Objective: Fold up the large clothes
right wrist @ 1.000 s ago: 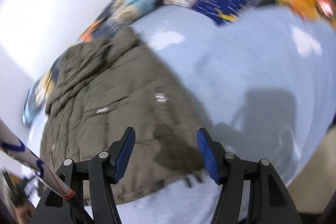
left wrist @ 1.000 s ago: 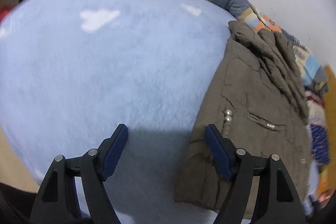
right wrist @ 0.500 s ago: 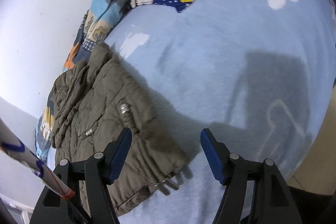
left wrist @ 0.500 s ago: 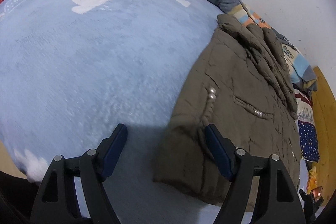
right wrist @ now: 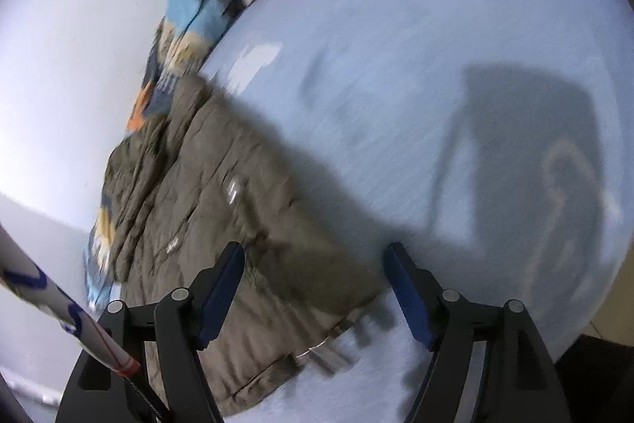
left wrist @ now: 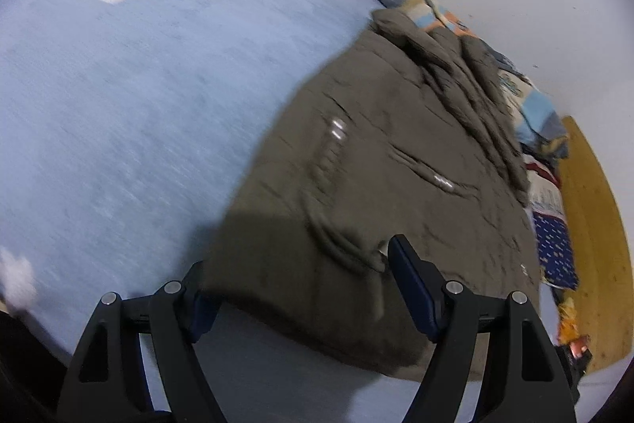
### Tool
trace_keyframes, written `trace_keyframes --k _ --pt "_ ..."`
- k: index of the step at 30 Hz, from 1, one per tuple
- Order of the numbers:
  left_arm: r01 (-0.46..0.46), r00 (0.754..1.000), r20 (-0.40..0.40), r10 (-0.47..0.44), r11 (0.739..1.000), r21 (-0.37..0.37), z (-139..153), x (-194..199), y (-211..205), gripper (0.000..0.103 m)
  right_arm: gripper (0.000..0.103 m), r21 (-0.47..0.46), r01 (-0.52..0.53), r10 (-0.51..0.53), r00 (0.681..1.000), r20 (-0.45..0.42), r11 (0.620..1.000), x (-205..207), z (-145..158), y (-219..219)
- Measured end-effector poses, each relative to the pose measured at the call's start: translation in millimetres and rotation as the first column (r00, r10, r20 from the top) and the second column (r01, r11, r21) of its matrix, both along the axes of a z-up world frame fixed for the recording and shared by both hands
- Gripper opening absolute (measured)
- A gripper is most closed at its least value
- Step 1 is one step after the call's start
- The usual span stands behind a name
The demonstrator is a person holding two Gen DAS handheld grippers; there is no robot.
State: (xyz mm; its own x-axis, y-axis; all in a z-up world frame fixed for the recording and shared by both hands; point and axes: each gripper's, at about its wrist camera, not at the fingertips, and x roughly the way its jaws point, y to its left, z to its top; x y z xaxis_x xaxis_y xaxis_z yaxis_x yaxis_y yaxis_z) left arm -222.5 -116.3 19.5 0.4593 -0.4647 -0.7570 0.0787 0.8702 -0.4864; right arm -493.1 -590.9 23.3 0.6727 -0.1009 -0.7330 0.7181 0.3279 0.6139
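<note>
Olive jacket (left wrist: 396, 161) flat on bed, on light blue blanket (left wrist: 138, 86), collar end by wall. Left gripper (left wrist: 301, 284) fingers spread, straddling near hem. Right gripper (right wrist: 313, 288) fingers spread over hem corner, gripping nothing.

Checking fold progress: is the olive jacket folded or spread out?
Partly folded: the olive jacket lies as a compact block on the blue blanket, sleeves bunched along its far edge. How many layers, cannot tell.

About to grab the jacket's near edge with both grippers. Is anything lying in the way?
Nothing visible. The left gripper and right gripper are both open, right at the jacket hem, with only the blue blanket around it.
</note>
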Motion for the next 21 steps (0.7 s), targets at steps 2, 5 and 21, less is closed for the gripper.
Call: trace_keyframes --k 2,5,21 --pt "0.028 1.000 0.008 -0.028 1.000 0.008 -1 -3 -9 0.075 0.078 0.004 -0.061 0.061 0.998 0.031 0.998 11 0 11" --pt "0.072 0.997 0.025 -0.072 0.997 0.011 -1 -10 -22 0.075 0.077 0.031 -0.177 0.174 0.981 0.081 0.984 31 -4 32" --pt "0.105 0.963 0.211 -0.165 0.957 0.271 0 -19 -62 0.064 0.039 -0.042 -0.260 0.263 0.960 0.094 0.965 59 -11 49"
